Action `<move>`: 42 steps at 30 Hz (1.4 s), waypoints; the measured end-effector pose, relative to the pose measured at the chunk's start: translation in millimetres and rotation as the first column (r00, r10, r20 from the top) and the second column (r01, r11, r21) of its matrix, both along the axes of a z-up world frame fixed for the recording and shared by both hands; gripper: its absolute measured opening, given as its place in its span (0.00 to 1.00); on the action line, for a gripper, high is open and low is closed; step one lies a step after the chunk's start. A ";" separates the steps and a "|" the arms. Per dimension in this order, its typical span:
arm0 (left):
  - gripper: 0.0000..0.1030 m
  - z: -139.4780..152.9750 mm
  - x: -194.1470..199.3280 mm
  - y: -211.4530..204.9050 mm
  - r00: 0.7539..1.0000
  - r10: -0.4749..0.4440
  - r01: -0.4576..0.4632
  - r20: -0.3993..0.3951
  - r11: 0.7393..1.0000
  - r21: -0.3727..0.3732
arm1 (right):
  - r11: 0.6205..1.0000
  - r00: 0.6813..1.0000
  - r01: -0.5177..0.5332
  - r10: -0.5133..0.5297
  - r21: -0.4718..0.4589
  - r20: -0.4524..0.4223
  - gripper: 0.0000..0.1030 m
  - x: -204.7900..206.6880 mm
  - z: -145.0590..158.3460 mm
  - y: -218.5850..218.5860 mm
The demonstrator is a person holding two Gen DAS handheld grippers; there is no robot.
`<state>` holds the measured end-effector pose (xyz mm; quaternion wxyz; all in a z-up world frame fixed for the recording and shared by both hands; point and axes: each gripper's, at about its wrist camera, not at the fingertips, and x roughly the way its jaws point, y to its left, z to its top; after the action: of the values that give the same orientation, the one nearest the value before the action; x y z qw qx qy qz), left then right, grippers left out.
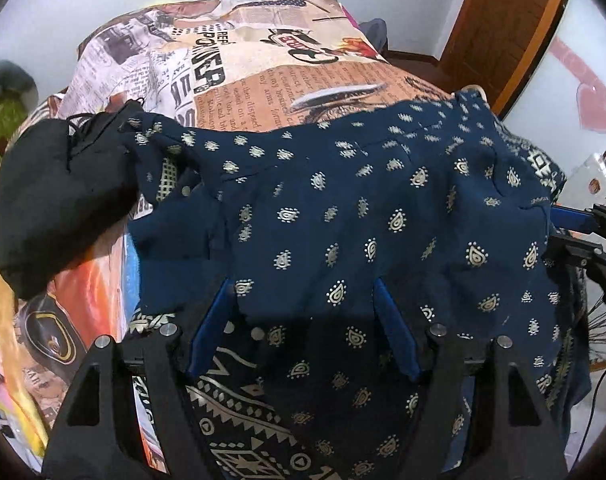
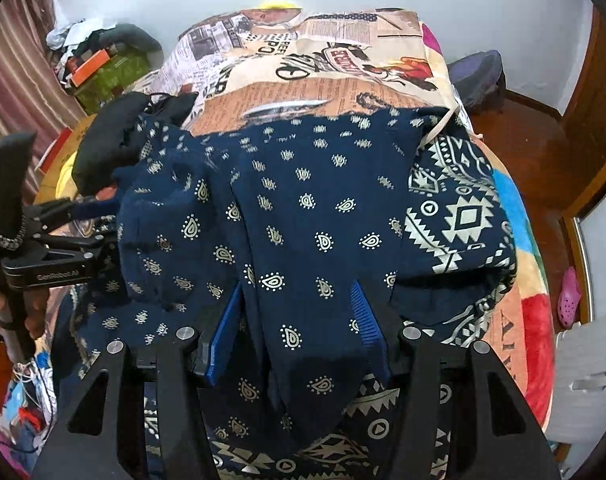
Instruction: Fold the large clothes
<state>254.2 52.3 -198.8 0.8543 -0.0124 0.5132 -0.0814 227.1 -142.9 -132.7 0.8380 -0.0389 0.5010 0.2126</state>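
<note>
We see a bed (image 1: 263,92) covered with a newspaper-print sheet (image 2: 343,60), and across its near half lies the dark blue garment (image 1: 363,208) with small pale teardrop motifs and a pale geometric border on its right side (image 2: 459,208). To the far left of the garment a black cloth (image 1: 59,200) rests on the bed, touching the blue fabric. Our left gripper (image 1: 303,320) has its blue pads spread wide, with a fold of the garment draped between them; we cannot tell if it grips the cloth. Our right gripper (image 2: 299,316) also stands wide open, a ridge of the garment running between its pads. Far right, a wooden door (image 1: 503,16) meets the pale wall
</note>
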 end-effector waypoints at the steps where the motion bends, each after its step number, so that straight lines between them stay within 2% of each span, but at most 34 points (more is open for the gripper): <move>1: 0.69 4.1 -0.6 3.8 1.000 0.013 -0.013 0.013 1.000 0.001 | 1.000 1.000 0.011 -0.011 0.008 0.016 0.50 -0.1 7.1 -3.8; 6: 0.69 34.7 -3.5 37.8 0.989 0.101 -0.100 0.103 0.995 -0.018 | 0.997 0.993 0.057 -0.061 0.050 0.096 0.50 2.7 34.7 -23.8; 11: 0.69 51.0 -0.3 89.7 0.960 0.241 -0.236 0.146 0.971 -0.051 | 0.986 0.979 0.129 -0.143 0.101 0.146 0.50 14.0 55.5 -46.9; 13: 0.69 47.3 2.0 106.7 0.947 0.290 -0.286 0.137 0.957 -0.050 | 0.979 0.971 0.166 -0.184 0.120 0.151 0.50 19.9 58.3 -57.7; 18: 0.69 14.4 9.9 139.6 0.932 0.362 -0.354 0.038 0.926 -0.129 | 0.958 0.957 0.249 -0.265 0.142 0.114 0.50 34.6 48.2 -81.4; 23: 0.69 -27.2 18.7 143.0 0.936 0.341 -0.351 -0.085 0.911 -0.216 | 0.940 0.949 0.309 -0.314 0.147 0.011 0.50 50.2 16.8 -100.5; 27: 0.69 -45.5 28.5 134.2 0.944 0.307 -0.329 -0.123 0.907 -0.265 | 0.926 0.939 0.342 -0.332 0.159 -0.091 0.50 60.8 -12.7 -110.6; 30: 0.69 -56.9 41.1 127.6 0.949 0.280 -0.312 -0.145 0.899 -0.307 | 0.910 0.930 0.356 -0.323 0.214 -0.175 0.50 69.0 -29.6 -115.4; 33: 0.73 -64.3 52.4 124.9 0.950 0.280 -0.309 -0.139 0.906 -0.291 | 0.895 0.926 0.354 -0.295 0.271 -0.234 0.50 79.7 -41.6 -113.3; 40: 0.75 -71.5 74.1 116.7 0.961 0.260 -0.275 -0.093 0.928 -0.252 | 0.904 0.939 0.324 -0.271 0.278 -0.212 0.53 101.7 -49.7 -96.7; 42: 0.72 -69.4 75.6 114.4 0.964 0.256 -0.265 -0.072 0.935 -0.237 | 0.898 0.937 0.330 -0.274 0.292 -0.217 0.53 107.2 -52.3 -96.7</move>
<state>329.8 166.7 -268.1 0.8391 -0.1869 0.5100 -0.0298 334.2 -239.6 -185.0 0.8098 0.1957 0.5290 0.1614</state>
